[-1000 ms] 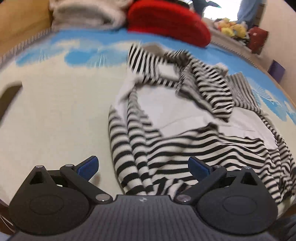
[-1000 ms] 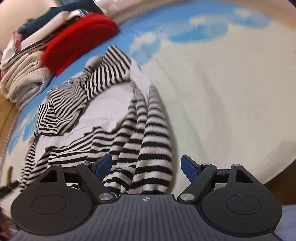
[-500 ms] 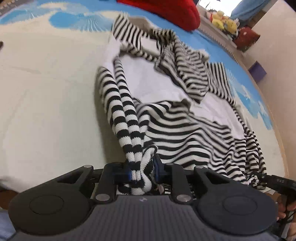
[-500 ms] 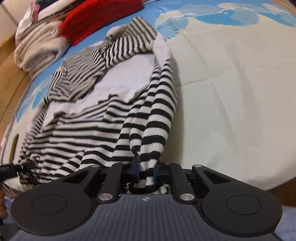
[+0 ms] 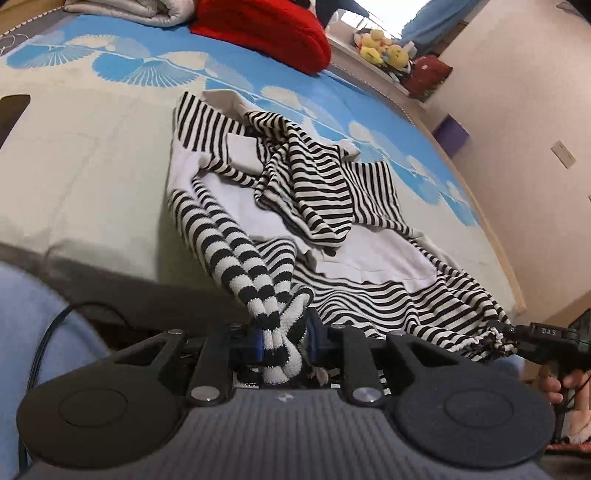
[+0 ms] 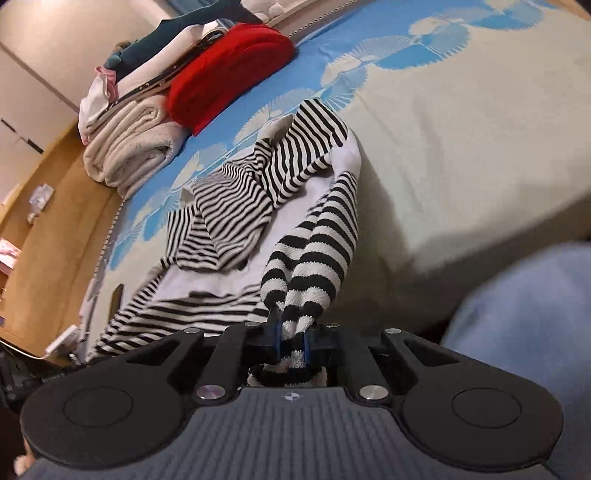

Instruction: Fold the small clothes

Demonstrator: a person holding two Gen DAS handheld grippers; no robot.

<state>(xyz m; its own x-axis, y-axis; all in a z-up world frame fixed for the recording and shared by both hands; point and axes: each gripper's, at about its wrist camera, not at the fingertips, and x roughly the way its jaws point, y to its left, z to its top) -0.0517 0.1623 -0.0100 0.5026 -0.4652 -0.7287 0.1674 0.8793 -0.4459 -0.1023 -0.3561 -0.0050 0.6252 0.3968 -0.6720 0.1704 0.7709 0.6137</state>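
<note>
A black-and-white striped garment (image 5: pixel 332 206) with white panels lies crumpled on the blue and cream bed cover (image 5: pixel 92 147). My left gripper (image 5: pixel 284 339) is shut on a bunched striped edge at the garment's near left side, and the cloth rises taut from the bed into its jaws. My right gripper (image 6: pixel 291 339) is shut on the striped edge at the other near corner of the garment (image 6: pixel 229 206). The left wrist view shows the right gripper (image 5: pixel 513 328) at the far right, pinching that corner, with a hand (image 5: pixel 554 384) on its handle.
A red cushion (image 5: pixel 266 29) and a folded cream blanket (image 6: pixel 129 147) under stacked clothes (image 6: pixel 155 59) sit at the head of the bed. Plush toys (image 5: pixel 380 48) and a purple box (image 5: pixel 450 133) stand beyond. A wooden bed frame (image 6: pixel 48 206) runs alongside. A light-blue sleeve (image 6: pixel 524 314) is close by.
Both grippers went from open over the garment's near edge to shut on it. They then drew back and up, lifting the near edge off the bed.
</note>
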